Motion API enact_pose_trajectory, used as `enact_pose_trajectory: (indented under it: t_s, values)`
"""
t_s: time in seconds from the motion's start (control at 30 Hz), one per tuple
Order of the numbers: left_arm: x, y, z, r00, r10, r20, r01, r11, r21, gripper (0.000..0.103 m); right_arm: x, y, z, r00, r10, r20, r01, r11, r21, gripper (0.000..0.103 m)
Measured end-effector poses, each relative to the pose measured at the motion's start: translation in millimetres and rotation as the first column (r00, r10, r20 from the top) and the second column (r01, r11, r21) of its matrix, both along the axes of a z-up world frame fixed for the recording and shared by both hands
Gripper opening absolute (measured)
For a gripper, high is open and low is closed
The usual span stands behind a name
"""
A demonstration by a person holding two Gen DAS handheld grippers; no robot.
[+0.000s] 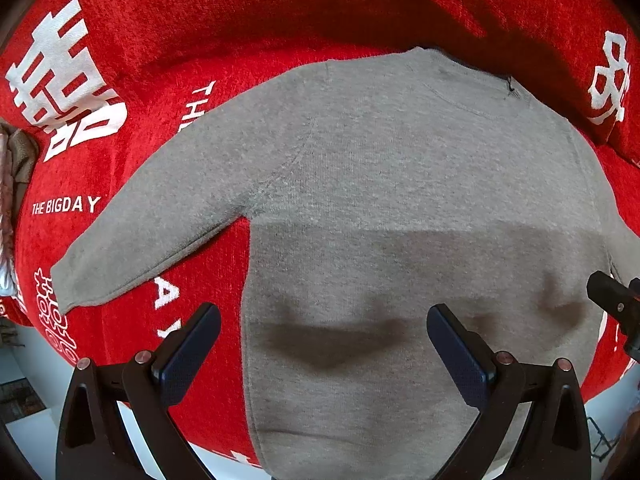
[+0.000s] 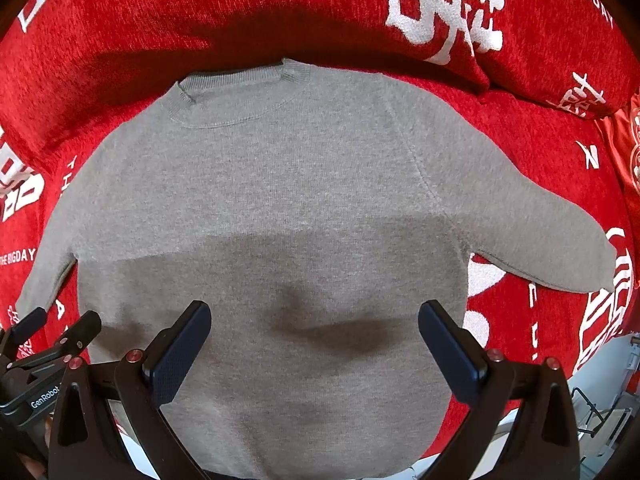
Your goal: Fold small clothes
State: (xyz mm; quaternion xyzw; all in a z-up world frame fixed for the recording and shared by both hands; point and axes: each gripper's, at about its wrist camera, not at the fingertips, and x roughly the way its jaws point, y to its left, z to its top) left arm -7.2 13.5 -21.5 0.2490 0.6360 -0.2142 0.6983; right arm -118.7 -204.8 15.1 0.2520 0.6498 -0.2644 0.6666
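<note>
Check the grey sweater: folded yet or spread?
Spread. The grey sweater lies flat on the red blanket, both sleeves out sideways, nothing folded over.

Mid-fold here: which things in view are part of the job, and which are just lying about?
Part of the job:
grey sweater, spread flat
left gripper, open
right gripper, open

Just there:
red printed blanket beneath it
red pillow beyond its collar
brownish fabric at the left edge

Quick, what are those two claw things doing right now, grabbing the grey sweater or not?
Left gripper: open, holding nothing, above the grey sweater.
Right gripper: open, holding nothing, also above the sweater.
</note>
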Motion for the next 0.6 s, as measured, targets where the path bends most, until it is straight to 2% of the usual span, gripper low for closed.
enact_pose_trajectory:
  t_s: [0.6]
  values:
    - [4.0, 4.1, -0.2, 1.000, 0.013, -0.004, -0.013, 1.000, -0.009, 0.103, 3.4, 3.6, -2.3, 1.000, 0.014, -0.010, -0.014, 1.000, 0.000, 0.103]
